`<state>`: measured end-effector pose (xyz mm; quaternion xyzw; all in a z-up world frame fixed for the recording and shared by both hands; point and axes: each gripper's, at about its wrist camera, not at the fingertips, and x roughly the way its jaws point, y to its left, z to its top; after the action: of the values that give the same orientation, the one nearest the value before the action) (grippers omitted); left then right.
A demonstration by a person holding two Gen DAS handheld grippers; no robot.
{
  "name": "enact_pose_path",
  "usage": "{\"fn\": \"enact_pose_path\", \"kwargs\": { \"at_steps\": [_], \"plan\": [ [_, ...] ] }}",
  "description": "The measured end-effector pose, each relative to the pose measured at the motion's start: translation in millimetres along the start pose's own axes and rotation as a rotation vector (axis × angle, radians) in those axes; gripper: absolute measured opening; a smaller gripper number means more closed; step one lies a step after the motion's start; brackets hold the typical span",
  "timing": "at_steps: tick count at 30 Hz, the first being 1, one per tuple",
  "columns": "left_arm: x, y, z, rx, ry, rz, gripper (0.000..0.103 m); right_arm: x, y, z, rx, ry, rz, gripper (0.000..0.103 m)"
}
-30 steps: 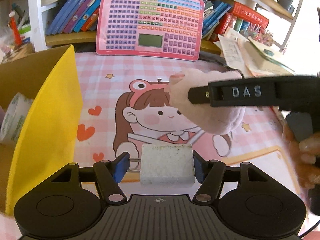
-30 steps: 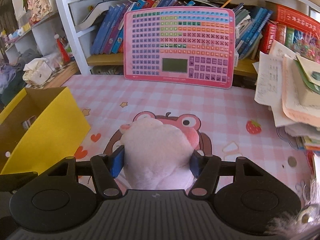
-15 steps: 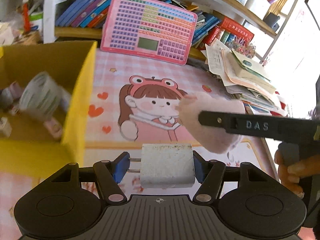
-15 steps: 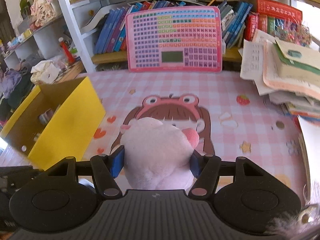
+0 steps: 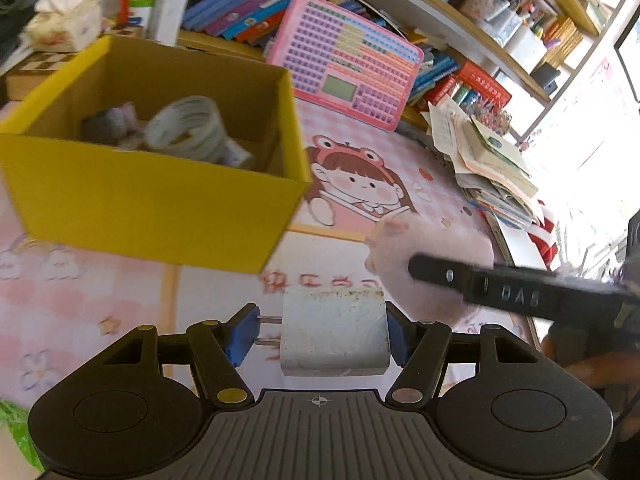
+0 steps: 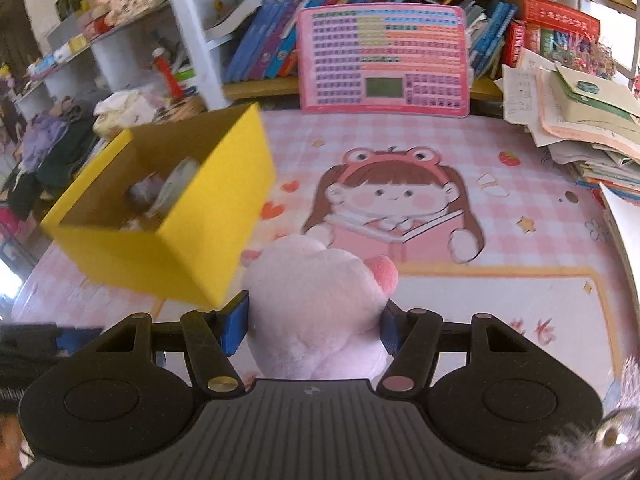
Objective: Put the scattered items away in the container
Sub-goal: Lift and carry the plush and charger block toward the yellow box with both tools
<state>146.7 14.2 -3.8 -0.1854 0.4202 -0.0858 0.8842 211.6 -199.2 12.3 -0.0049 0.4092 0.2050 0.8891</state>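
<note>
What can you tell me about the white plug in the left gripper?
The white plug is a boxy charger with rounded corners, apparently hard plastic, its top face scuffed and speckled with dirt. Two flat metal prongs stick out of its left side. It lies flat across the left gripper, clamped between the blue pads: one pad bears on the prong tips, the other on the opposite side. It is held in the air above the pink mat, short of the yellow box. No cable shows.

I see a bookshelf crammed with books behind the pink cartoon mat. Bright daylight washes in on my right.
</note>
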Motion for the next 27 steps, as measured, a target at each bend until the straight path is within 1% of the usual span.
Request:
{"fn": "enact_pose_path", "kwargs": {
  "at_steps": [6, 11, 15, 20, 27],
  "plan": [
    [-37, 30, -17, -0.007, -0.033, 0.007, 0.065, -20, 42, -30, 0.006, -0.013, 0.001, 0.061],
    [-59, 50, -24, -0.008, -0.041, 0.000, 0.065, -34, 65, -51, 0.028, -0.014, -0.018, 0.061],
    [-76, 64, -30, -0.013, -0.064, -0.007, 0.065, -44, 86, -65, 0.031, -0.022, -0.010, 0.061],
    [-92, 84, -40, -0.054, -0.085, -0.007, 0.065, -45, 118, -79, -0.003, 0.016, 0.025, 0.061],
    [-112, 115, -51, -0.137, -0.108, -0.006, 0.065, -43, 155, -81, -0.072, 0.038, 0.051, 0.061]
  ]
}}
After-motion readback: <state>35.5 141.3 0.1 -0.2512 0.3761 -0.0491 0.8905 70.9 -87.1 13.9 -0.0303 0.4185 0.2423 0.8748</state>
